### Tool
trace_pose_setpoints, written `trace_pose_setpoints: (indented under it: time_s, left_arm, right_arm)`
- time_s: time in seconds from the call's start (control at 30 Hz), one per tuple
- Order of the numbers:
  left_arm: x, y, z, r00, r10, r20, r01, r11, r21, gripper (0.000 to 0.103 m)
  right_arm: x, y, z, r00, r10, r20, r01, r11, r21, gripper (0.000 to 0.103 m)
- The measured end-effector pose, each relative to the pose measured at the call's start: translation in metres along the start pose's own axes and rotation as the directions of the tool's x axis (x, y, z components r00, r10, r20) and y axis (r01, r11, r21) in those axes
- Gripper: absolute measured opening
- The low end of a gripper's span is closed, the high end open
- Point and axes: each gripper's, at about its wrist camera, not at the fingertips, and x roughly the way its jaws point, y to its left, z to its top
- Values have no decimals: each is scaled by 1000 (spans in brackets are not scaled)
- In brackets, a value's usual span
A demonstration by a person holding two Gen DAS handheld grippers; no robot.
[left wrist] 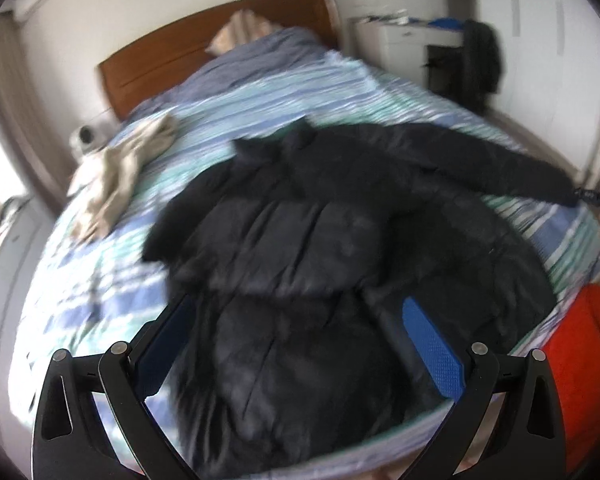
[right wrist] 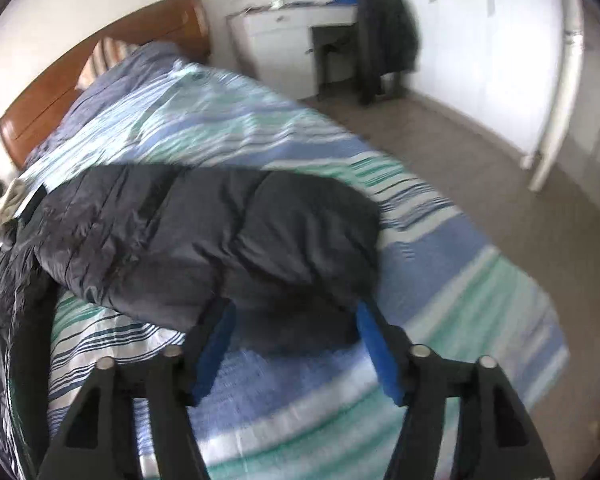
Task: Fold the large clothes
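A black puffer jacket (left wrist: 300,232) lies spread on the striped bed (left wrist: 260,96), one sleeve (left wrist: 500,160) stretched toward the right edge. My left gripper (left wrist: 296,312) is open, its blue pads above the jacket's lower body, holding nothing. In the right wrist view that sleeve (right wrist: 220,232) lies across the striped bedcover (right wrist: 440,280). My right gripper (right wrist: 292,312) is open with its blue fingers either side of the cuff end, just at the cloth. Both views are motion-blurred.
A beige garment (left wrist: 116,176) lies on the bed's left side. A wooden headboard (left wrist: 204,40) and pillow stand at the back. A white desk (right wrist: 284,40) with a dark coat (right wrist: 384,40) on a chair stands beyond. An orange object (left wrist: 580,360) sits at the right.
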Motion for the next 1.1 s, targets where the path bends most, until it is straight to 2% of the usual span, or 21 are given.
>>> trace_pose_setpoints:
  time_s: [0.07,0.13,0.23,0.33,0.4,0.47,0.5,0.53,0.57,0.63,0.8,0.9,1.0,1.1]
  left_arm:
    - [24,-6,14,998,-61,-2,61,997,48,103]
    - [53,-20,23,995,-91,-35,95,989,117,103]
    - [112,-53,26,986,-113,-124,140,961,239,103]
    - [159,-70,24,978,-76,-196,128,955,269,102]
    - [187,-64,24,961,-91,-262,147,969,201,84]
    - [194,-52,25,954,-125,-273,167,977,134,57]
    - [192,-46,26,952,-154,-266,188,976,107,49]
    - [189,-39,28,951,-175,-257,201,976,80,31]
    - [185,-31,31,949,-196,-248,213,976,42,20]
    - [172,-13,35,950,-224,-216,227,974,-12,11]
    - [125,41,48,972,-211,-104,202,975,-91,10]
    - [78,97,50,983,-182,-1,179,969,-168,9]
    - [32,162,38,992,-92,82,111,961,-252,9]
    - [8,226,17,994,49,99,-14,943,-332,9]
  right_arm:
    - [-25,2,-9,999,19,30,-20,1000,9,67]
    - [-42,9,-19,999,35,36,-35,999,-7,67]
    - [-63,27,-34,997,59,42,-56,996,-64,67]
    - [-76,52,-50,992,121,29,-117,987,-114,67]
    - [-84,70,-61,985,172,14,-168,975,-148,67]
    - [-92,85,-71,979,204,14,-198,965,-172,67]
    - [-96,95,-78,974,227,10,-221,957,-187,67]
    - [-99,101,-83,971,240,7,-234,952,-195,67]
    - [-101,109,-88,968,252,3,-246,947,-208,67]
    - [-106,123,-96,963,270,-1,-263,937,-231,67]
    - [-126,156,-103,947,320,11,-303,906,-296,67]
    - [-138,171,-106,939,342,10,-319,884,-342,67]
    - [-150,183,-108,939,344,26,-308,869,-387,67]
    - [-157,192,-111,934,355,28,-315,861,-399,67]
